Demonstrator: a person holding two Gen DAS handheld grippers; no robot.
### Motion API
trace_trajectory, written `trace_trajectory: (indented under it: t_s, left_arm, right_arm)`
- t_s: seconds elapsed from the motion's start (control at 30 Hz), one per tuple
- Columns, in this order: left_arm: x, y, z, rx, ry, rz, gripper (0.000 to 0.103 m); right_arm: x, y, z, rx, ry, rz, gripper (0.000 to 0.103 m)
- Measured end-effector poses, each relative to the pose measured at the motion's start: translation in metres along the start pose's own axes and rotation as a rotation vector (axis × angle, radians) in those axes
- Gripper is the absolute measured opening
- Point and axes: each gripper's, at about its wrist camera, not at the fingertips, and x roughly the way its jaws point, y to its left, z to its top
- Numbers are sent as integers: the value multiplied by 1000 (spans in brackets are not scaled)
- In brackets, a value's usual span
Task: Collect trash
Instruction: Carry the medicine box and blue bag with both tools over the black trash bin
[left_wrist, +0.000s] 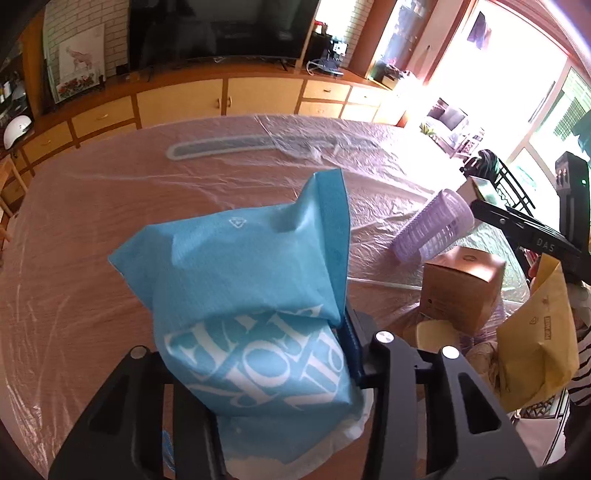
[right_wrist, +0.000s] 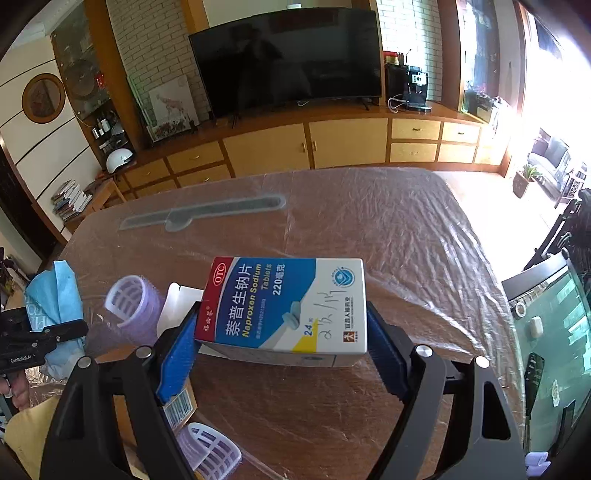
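A light blue plastic mailer bag (left_wrist: 240, 280) with white lettering fills the middle of the left wrist view. My left gripper (left_wrist: 255, 350) is shut on its lower part, and the bag hides the left finger. From the right wrist camera, a white, blue and red medicine box (right_wrist: 291, 306) labelled Naproxen Sodium sits between the blue pads (right_wrist: 177, 350) of my right gripper (right_wrist: 284, 332). Both pads press against its short sides, and the box hangs just above the table (right_wrist: 406, 240). The left gripper (right_wrist: 37, 343) with the blue bag (right_wrist: 55, 291) appears at the left edge there.
Clear plastic film covers the wooden table (left_wrist: 92, 221). A purple hair roller (left_wrist: 432, 229), a brown carton (left_wrist: 461, 288) and a yellow padded envelope (left_wrist: 535, 332) lie to the right of the bag. Another roller (right_wrist: 210, 450) lies near me. A grey strip (right_wrist: 207, 214) sits far back.
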Motion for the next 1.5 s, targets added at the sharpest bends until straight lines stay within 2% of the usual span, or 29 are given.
trace_trajectory:
  t_s: [0.2, 0.4, 0.7, 1.07, 1.27, 1.5]
  left_arm:
    - [-14, 1, -4, 6, -41, 40, 43]
    - [-31, 11, -9, -27, -75, 33, 43]
    - [-64, 16, -21, -66, -135, 50, 43]
    - [-108, -13, -38, -81, -226, 134, 43]
    - [-136, -41, -54, -59, -269, 118, 43]
    - [-142, -75, -99, -36, -231, 77, 43]
  right_arm:
    - [-23, -4, 1, 40, -55, -60, 80]
    - [-46, -8, -4, 108, -87, -12, 80]
    - [-81, 6, -22, 99, -128, 66, 80]
    - [-128, 5, -48, 48, -164, 150, 80]
    - [-162, 5, -72, 22, -179, 214, 80]
    - [-190, 22, -120, -37, -137, 277, 80]
